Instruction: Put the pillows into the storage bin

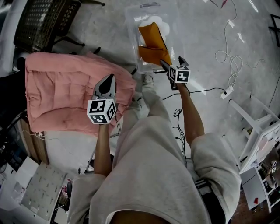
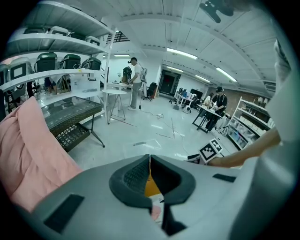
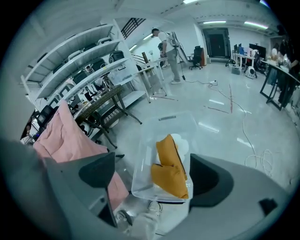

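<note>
Pillows in orange lie inside the clear storage bin on the floor, at twelve o'clock in the head view. Nearest the camera, the person's pale-clad body fills the six o'clock side. Next out, at nine o'clock, the left gripper shows against the edge of a pink quilted cushion, its jaws pressed together with nothing between them. Further out, at one o'clock, the right gripper is at the bin's near edge, jaws spread wide and empty; its own view looks between them onto the bin and the orange pillows. At the bin's far end a white pillow shows behind the orange ones. A white cable trails on the floor at two o'clock, well apart from the bin
</note>
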`<state>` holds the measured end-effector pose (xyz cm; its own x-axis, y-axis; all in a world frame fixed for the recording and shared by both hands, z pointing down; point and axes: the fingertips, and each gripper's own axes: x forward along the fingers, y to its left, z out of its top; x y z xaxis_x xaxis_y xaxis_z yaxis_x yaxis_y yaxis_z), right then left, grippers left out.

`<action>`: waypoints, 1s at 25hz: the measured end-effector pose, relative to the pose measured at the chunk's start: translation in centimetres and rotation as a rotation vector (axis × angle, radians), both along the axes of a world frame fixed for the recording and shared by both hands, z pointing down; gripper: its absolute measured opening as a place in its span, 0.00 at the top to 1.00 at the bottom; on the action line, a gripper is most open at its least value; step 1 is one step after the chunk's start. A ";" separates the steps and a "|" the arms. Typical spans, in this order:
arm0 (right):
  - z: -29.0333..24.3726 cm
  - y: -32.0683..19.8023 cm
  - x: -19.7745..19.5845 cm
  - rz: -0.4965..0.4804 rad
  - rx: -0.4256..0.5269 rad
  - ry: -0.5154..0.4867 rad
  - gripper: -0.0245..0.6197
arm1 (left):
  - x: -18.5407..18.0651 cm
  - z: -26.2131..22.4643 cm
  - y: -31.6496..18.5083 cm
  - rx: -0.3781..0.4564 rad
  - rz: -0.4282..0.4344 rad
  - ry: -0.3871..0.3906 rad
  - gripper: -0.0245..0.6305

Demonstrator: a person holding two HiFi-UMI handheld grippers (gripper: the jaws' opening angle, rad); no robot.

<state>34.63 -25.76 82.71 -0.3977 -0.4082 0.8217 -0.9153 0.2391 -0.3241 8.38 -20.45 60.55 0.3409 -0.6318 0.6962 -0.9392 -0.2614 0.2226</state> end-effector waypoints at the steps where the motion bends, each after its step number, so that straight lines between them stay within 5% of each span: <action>1: -0.6 -0.1 -0.4 -0.010 0.013 0.000 0.19 | -0.2 -0.3 0.0 0.007 -0.003 0.000 0.94; 5: -3.7 -0.7 -2.0 -0.054 0.092 0.005 0.26 | -1.4 -1.5 0.6 0.038 -0.028 0.000 0.94; 11: -10.4 -0.8 -6.6 -0.178 0.243 0.043 0.57 | -5.0 -4.2 2.2 0.091 -0.090 0.000 0.94; 16: -16.4 0.8 -10.8 -0.273 0.346 0.041 0.73 | -8.0 -6.9 4.7 0.132 -0.154 -0.014 0.94; 25: -24.9 1.8 -24.0 -0.540 0.516 -0.045 0.91 | -17.5 -11.0 10.8 0.212 -0.397 -0.069 0.94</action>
<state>10.60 -23.92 57.85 -0.6808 -0.4763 0.5565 -0.6161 0.7832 -0.0834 -9.10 -9.64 49.60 0.0007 -0.8355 0.5495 -0.9866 0.0889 0.1365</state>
